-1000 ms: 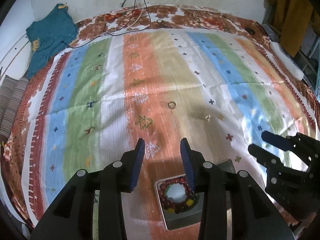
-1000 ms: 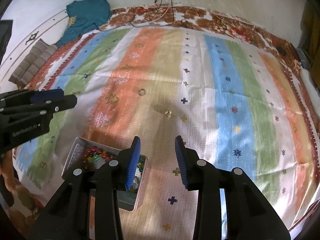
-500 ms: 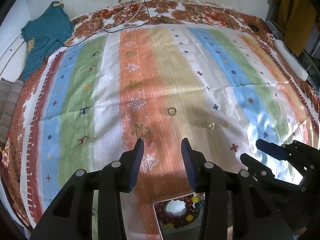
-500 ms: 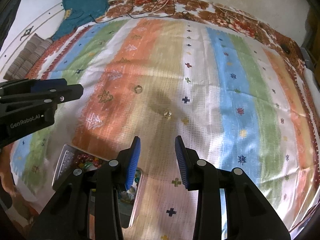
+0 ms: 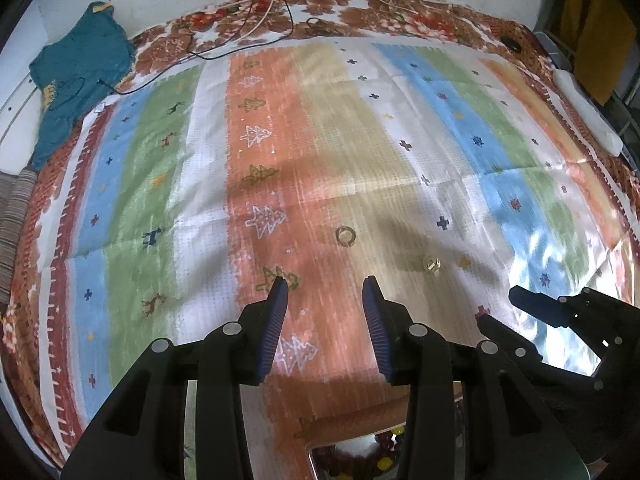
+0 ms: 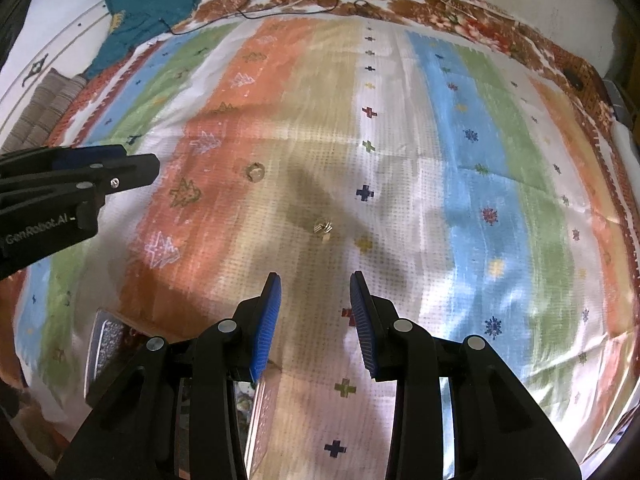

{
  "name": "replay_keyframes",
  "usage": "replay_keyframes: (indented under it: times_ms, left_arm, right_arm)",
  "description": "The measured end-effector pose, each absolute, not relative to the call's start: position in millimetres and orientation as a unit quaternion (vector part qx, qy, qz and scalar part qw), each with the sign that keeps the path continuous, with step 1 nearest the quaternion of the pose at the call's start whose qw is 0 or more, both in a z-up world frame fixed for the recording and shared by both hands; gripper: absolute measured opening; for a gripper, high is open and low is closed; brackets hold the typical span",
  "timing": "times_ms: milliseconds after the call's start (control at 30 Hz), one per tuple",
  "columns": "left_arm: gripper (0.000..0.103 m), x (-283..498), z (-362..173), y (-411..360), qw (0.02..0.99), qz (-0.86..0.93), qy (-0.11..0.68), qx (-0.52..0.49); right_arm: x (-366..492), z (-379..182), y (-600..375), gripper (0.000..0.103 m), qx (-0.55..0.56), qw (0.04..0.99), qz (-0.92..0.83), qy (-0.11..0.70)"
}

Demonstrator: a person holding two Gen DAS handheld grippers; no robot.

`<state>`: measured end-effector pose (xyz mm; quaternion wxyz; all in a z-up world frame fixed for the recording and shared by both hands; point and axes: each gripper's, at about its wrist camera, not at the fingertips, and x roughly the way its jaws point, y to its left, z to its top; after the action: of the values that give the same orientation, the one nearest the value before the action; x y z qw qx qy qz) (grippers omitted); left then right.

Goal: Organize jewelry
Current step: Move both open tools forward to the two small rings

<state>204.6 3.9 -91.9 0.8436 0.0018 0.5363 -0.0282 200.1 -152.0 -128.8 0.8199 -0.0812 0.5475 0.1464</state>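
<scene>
1. left wrist view: left tool [image 5: 325,292], black with blue ribbed pads, points steeply down over a striped woven cloth [image 5: 280,152] in orange, tan, white, blue and green bands; jaws stand apart, nothing between them.
2. small round gold ring [image 5: 345,236] lies flat on the tan stripe, ahead of the left tool and a bit to its right, not touching it.
3. small gold stud-like piece [image 5: 432,263] lies to the right of the ring, well apart from it, on the tan stripe near its white edge.
4. right tool [image 5: 504,308] shows at lower right of this view, near the stud-like piece but not touching.
5. square metal tin [image 5: 320,460] sits at the bottom edge, mostly hidden behind the left tool; dark red bead bracelet [image 5: 380,448] with a few yellow beads lies inside it.
6. teal garment [image 5: 76,84] lies at far left corner; thin black and white cables [image 5: 256,12] trail over the far floral border.
7. right wrist view: right tool [image 6: 315,288] also has its jaws apart and empty, aimed down at the cloth [image 6: 460,160].
8. stud-like piece [image 6: 322,227] lies just ahead of the right tool, clear of both pads.
9. ring [image 6: 255,170] lies further off to the left, near the left tool [image 6: 152,168] tips, apart from them.
10. tin [image 6: 108,344] sits at lower left, partly hidden behind the right tool; contents blurred here.
</scene>
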Motion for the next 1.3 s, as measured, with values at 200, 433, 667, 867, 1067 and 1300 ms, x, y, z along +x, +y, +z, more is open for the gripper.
replay_keyframes:
  times_ms: [200,433,667,867,1067,1300]
  left_arm:
    - [0.04,216.8,-98.8,3.8,0.84,-0.027,0.542,0.001]
    - [0.04,230.7,-111.8,1.2,0.832,-0.027,0.554,0.006]
    - [0.04,242.9,-120.1,-2.6,0.827,-0.03,0.561,0.013]
    - [0.04,253.5,-128.5,-5.6,0.822,-0.029,0.568,0.02]
    - [0.04,263.6,-139.3,-9.9,0.816,-0.033,0.577,0.025]
    - [0.04,276.3,-155.2,-10.1,0.806,-0.035,0.591,0.026]
  right_arm:
    - [209.6,-135.3,-151.3,0.036,-0.077,0.816,0.145,0.554]
    - [219.7,-143.2,-151.4,0.036,-0.071,0.811,0.143,0.563]
    - [230.0,-151.8,-152.0,0.036,-0.069,0.806,0.14,0.571]
    - [237.3,-155.1,-148.8,0.036,-0.064,0.804,0.142,0.574]
    - [244.4,-159.8,-147.1,0.036,-0.073,0.802,0.141,0.576]
    - [253.7,-171.0,-145.0,0.036,-0.071,0.796,0.14,0.585]
